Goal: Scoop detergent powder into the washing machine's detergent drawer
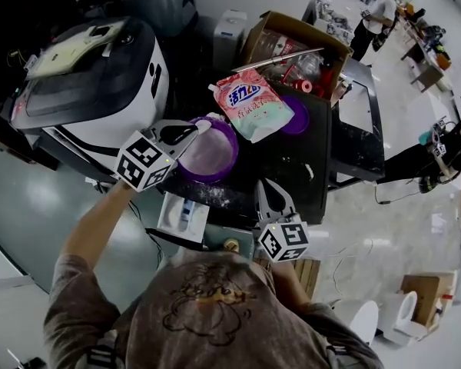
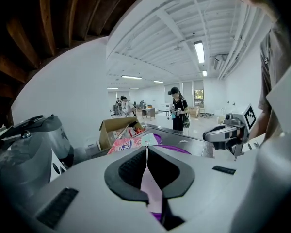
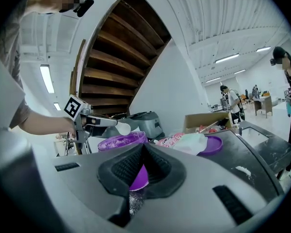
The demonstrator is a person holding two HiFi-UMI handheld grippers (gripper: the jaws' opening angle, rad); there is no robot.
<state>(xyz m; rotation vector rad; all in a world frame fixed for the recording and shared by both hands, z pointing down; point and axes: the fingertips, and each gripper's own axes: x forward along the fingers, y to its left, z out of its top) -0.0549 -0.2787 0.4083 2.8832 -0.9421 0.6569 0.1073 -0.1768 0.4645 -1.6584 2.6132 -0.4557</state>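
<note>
The left hand-held gripper (image 1: 186, 131) is pressed together on the thin pale handle of a white scoop (image 1: 202, 126). The handle stands on edge between its pads. The scoop's bowl reaches out just past the jaw tips and hangs over the near rim of a purple tub (image 1: 209, 154), which stands straight ahead of this gripper on the black desk (image 1: 292, 171). I cannot tell whether there is powder in the scoop. The inside of the tub looks pale and dusted with powder.

The right hand-held gripper (image 1: 264, 191) is well apart from the tub, off to its right and nearer the person. Its jaws are closed tip to tip with nothing pinched between them. Only the tub's purple wall shows through the gap behind the pads. It hangs low above the desk edge, where white powder (image 1: 215, 194) lies scattered.

Beyond the tub, ahead of both grippers, a pink and green detergent bag (image 1: 250, 102) lies flat. It partly covers a purple lid (image 1: 298, 115), and an open cardboard box (image 1: 292, 44) stands behind them.

The washing machine (image 1: 100, 75) is off to the left of the left hand-held gripper. The white detergent drawer (image 1: 173, 220) is pulled open below that gripper's marker cube. It sits between the two grippers and close to the person's chest. A person (image 1: 376, 14) stands far across the room.
</note>
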